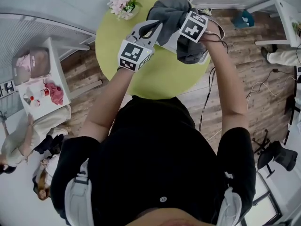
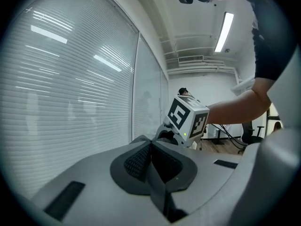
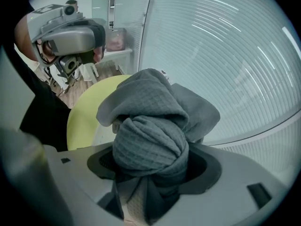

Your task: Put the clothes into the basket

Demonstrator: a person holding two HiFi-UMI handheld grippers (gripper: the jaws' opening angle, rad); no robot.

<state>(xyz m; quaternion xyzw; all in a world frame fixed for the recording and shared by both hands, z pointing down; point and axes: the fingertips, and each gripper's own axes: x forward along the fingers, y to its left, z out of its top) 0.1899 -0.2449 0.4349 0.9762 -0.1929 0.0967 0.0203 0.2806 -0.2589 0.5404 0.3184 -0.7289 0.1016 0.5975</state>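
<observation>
A bunched grey waffle-weave cloth [image 1: 173, 11] hangs over the far side of the round yellow-green table [image 1: 155, 79]. My right gripper [image 1: 181, 44] points steeply down and is shut on it. In the right gripper view the cloth [image 3: 150, 121] fills the space between the jaws and folds over them. My left gripper [image 1: 149, 29] is held about level just left of the cloth, pads pressed together with nothing between them [image 2: 151, 159]. The left gripper view shows the right gripper's marker cube [image 2: 188, 118] close ahead. Something pale lies under the cloth; I cannot tell what it is. I see no basket clearly.
A pot of pink flowers [image 1: 123, 4] stands at the table's far left. A white side table [image 1: 55, 67] with pink things is on the left, with seated people [image 1: 21, 145] below it. Cables [image 1: 256, 86] trail over the wooden floor at right, near a black chair [image 1: 277, 157].
</observation>
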